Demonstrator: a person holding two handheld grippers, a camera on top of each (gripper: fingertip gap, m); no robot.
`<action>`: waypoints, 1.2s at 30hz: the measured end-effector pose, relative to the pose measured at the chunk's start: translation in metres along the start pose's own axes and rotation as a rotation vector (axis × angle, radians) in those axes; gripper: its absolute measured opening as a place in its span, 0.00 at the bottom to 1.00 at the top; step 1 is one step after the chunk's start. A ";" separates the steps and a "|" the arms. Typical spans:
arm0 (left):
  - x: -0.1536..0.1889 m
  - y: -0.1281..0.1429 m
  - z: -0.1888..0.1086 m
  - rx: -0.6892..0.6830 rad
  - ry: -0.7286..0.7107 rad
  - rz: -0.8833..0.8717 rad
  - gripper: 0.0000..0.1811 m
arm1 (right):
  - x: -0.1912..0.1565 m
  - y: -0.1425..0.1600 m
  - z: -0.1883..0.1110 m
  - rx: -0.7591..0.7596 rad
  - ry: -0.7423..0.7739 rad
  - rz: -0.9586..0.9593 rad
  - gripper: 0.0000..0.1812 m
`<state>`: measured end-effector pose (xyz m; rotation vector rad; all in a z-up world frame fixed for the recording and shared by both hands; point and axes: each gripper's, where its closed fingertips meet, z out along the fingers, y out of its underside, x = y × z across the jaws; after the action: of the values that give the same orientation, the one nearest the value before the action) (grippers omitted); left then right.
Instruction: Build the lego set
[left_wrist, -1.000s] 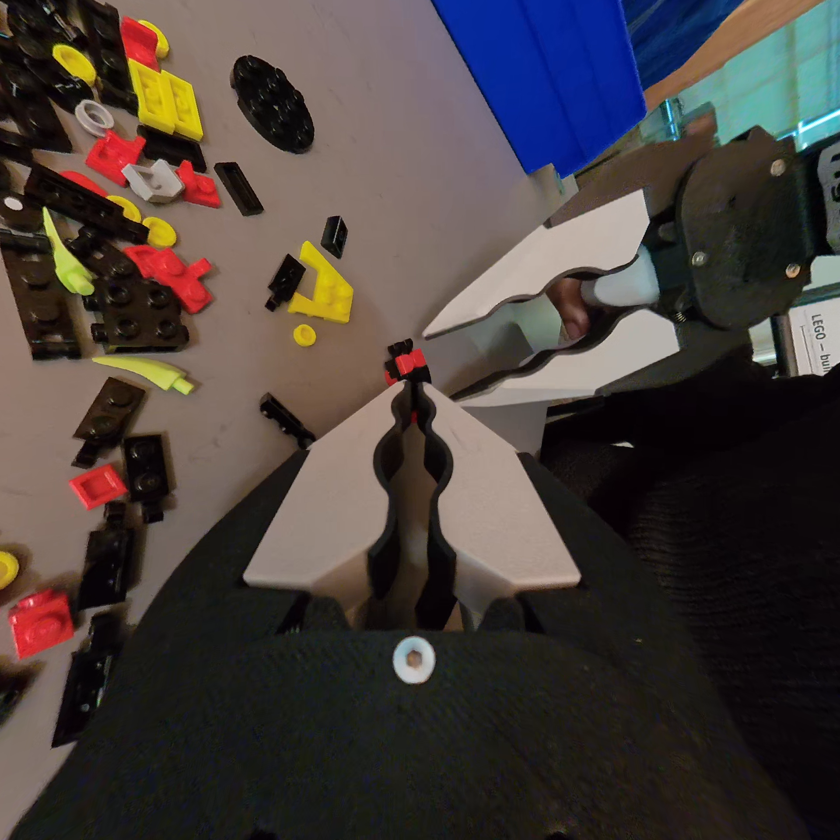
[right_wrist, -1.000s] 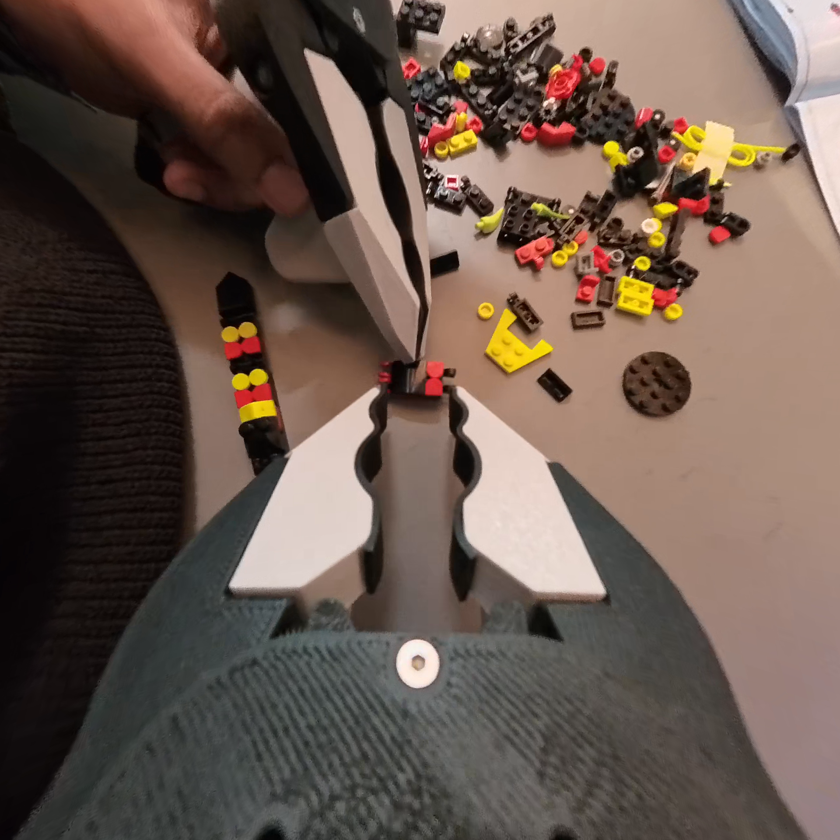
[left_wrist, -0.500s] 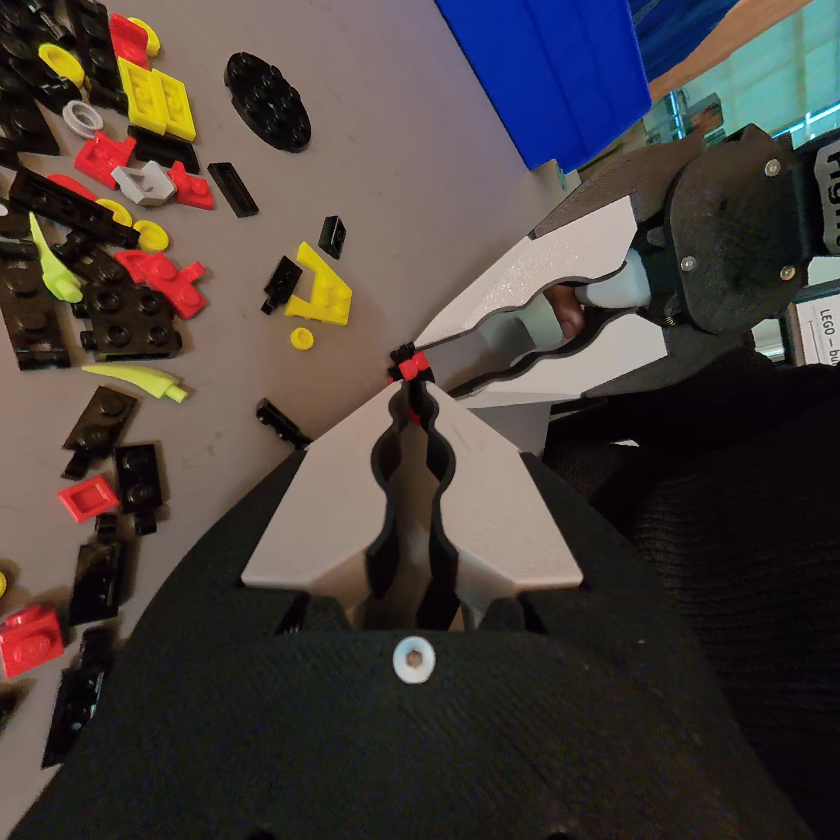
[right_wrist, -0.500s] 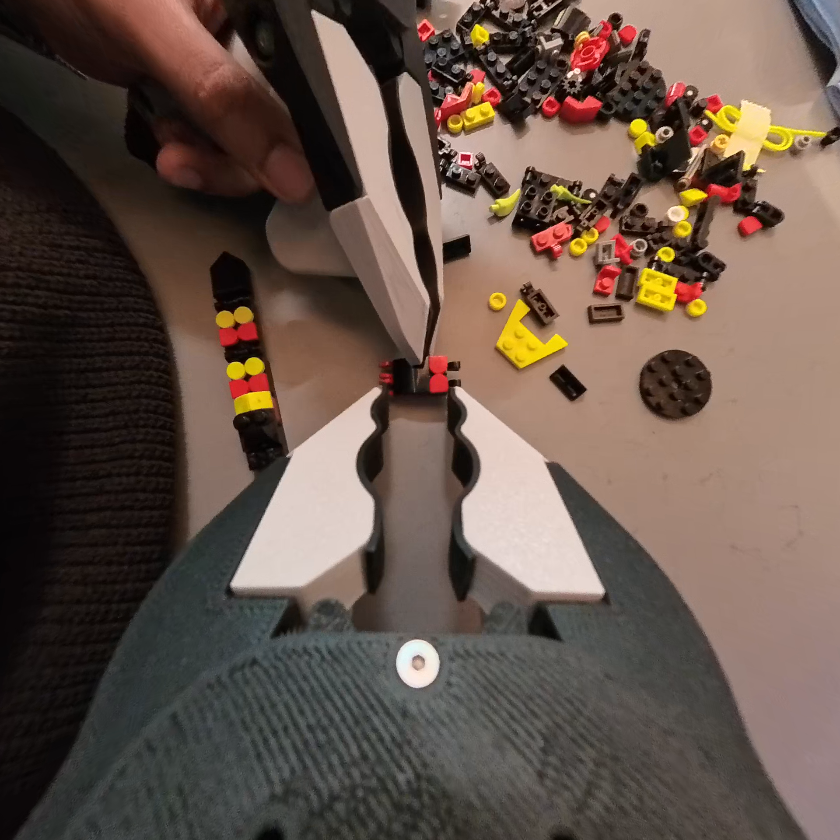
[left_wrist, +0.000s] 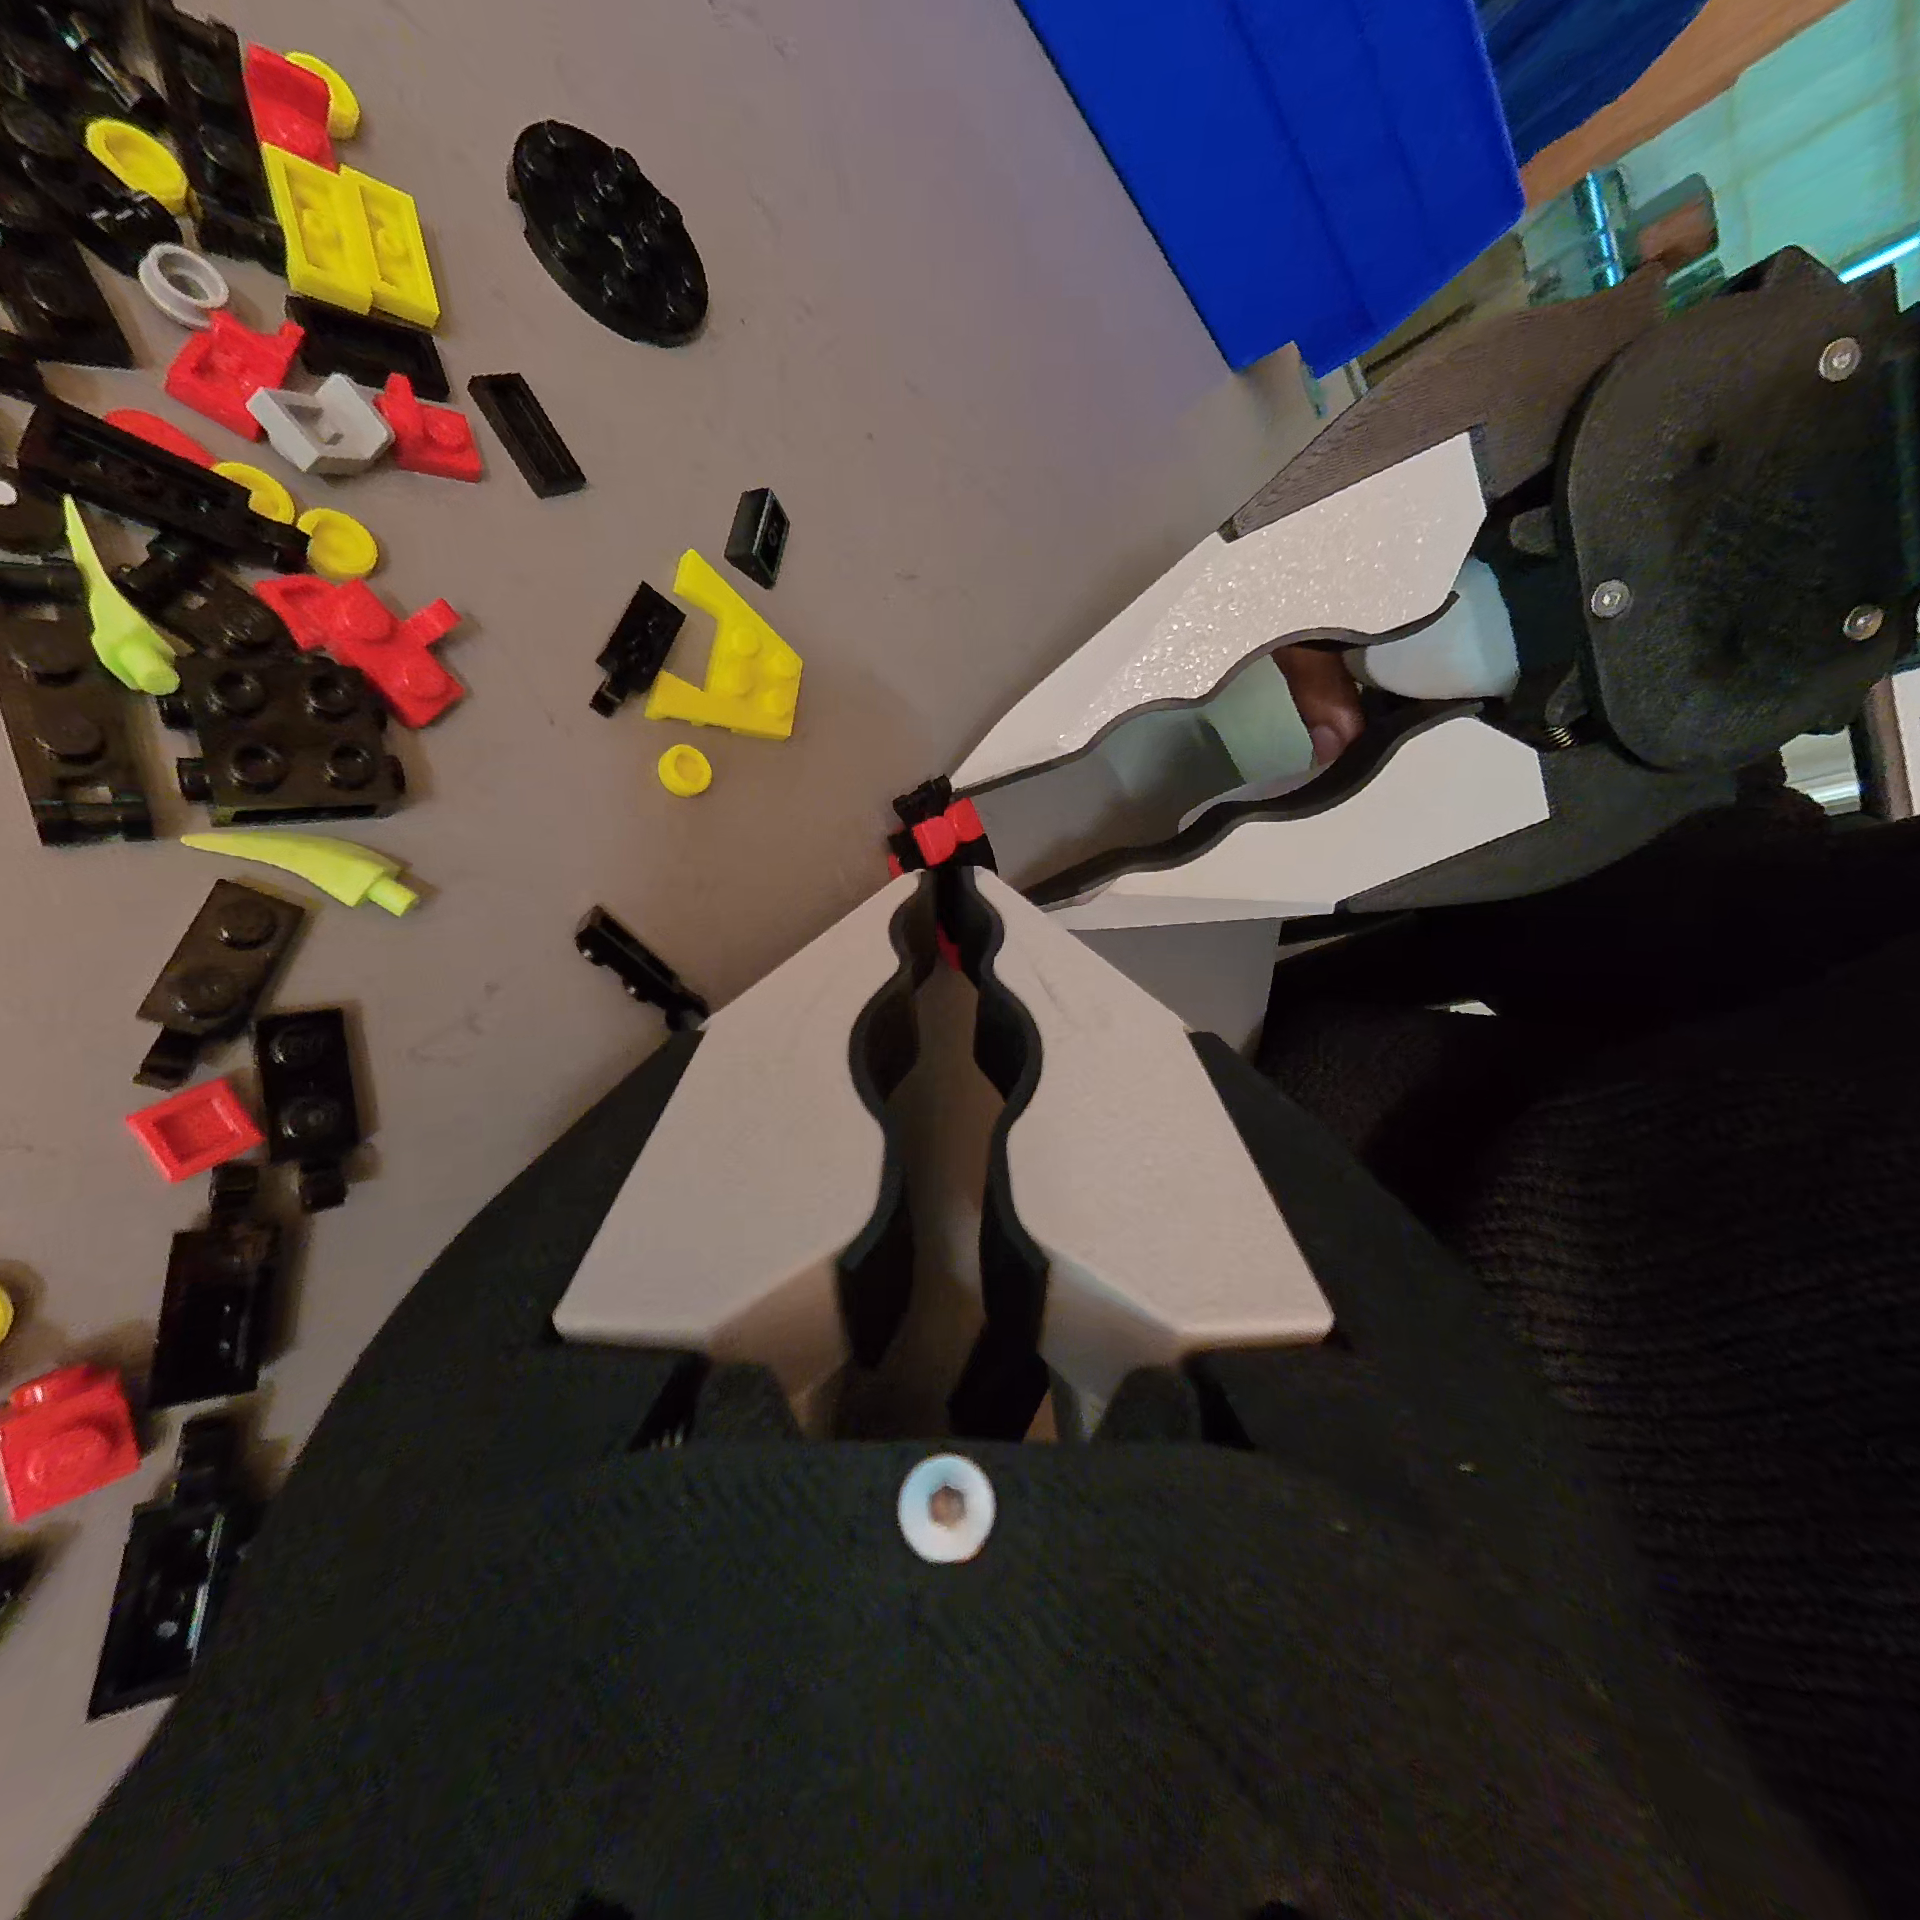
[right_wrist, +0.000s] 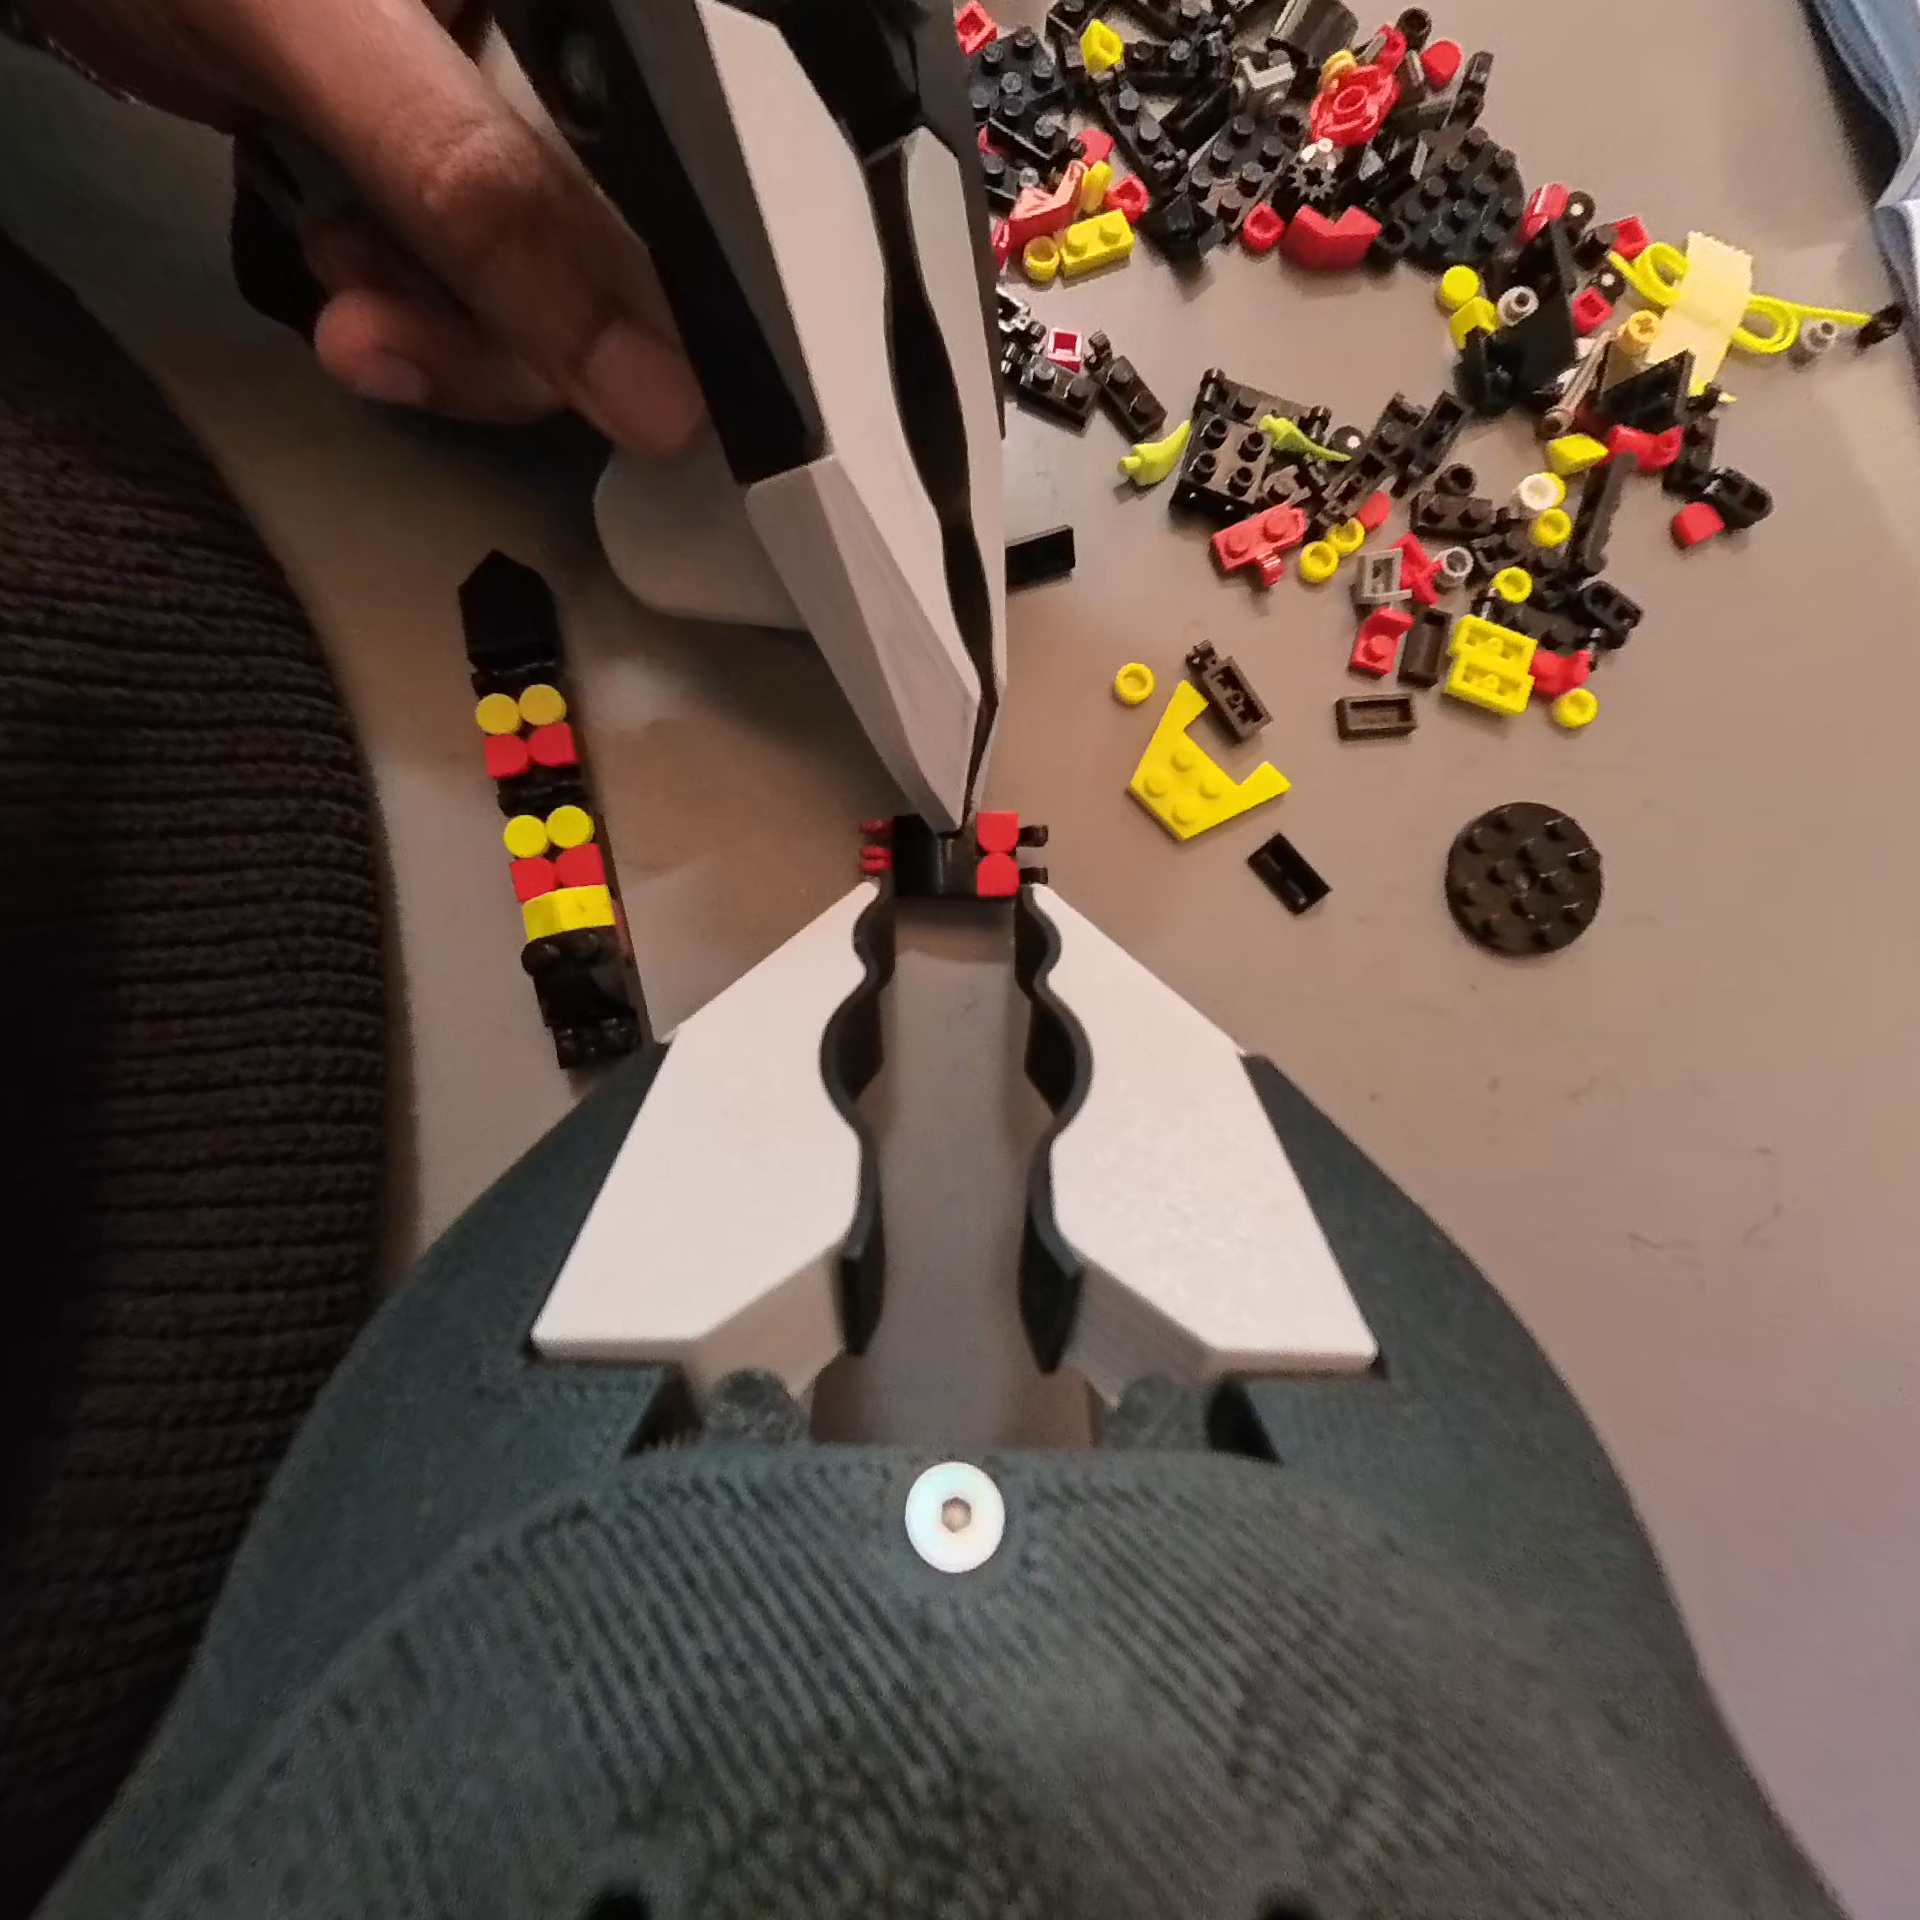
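Note:
A small black and red lego assembly (left_wrist: 935, 840) is held just above the grey table. My left gripper (left_wrist: 940, 883) is shut on it; its jaws stand nearly together. In the right wrist view the assembly (right_wrist: 951, 857) sits at the tips of my right gripper (right_wrist: 953, 894), whose jaws clamp its lower part from both sides. The left gripper (right_wrist: 961, 805) comes down onto it from above, held by a hand (right_wrist: 468, 239). The right gripper (left_wrist: 987, 842) reaches in from the right in the left wrist view.
A long black build with yellow and red studs (right_wrist: 540, 821) lies at the left. A yellow wedge plate (right_wrist: 1195, 774), a black round plate (right_wrist: 1522, 878) and a pile of loose pieces (right_wrist: 1403, 312) lie beyond. A blue bin (left_wrist: 1278, 156) stands at the table's far side. Only a small space, under 4 cm, lies between the two pairs of fingers. About 10 cm separates my right fingertips from the black round plate (right_wrist: 1522, 878). The left camera catches it too, in the left wrist view (left_wrist: 645, 240).
The right gripper has moved in toward the left gripper, and its tips now enclose the small assembly. The left gripper has stayed shut on it.

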<state>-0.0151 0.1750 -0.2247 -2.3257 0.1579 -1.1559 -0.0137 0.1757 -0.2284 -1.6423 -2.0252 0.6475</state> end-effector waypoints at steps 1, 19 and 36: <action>0.000 0.000 0.000 -0.001 -0.002 0.003 0.00 | 0.000 0.000 0.000 -0.002 0.000 0.000 0.12; 0.000 0.000 0.000 0.012 0.009 -0.017 0.00 | -0.001 0.001 0.000 -0.002 0.014 -0.041 0.13; -0.001 -0.001 0.000 0.021 0.005 -0.020 0.00 | -0.009 0.002 0.001 -0.021 -0.031 -0.034 0.23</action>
<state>-0.0157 0.1763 -0.2246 -2.3109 0.1234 -1.1675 -0.0113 0.1676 -0.2307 -1.6155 -2.0839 0.6456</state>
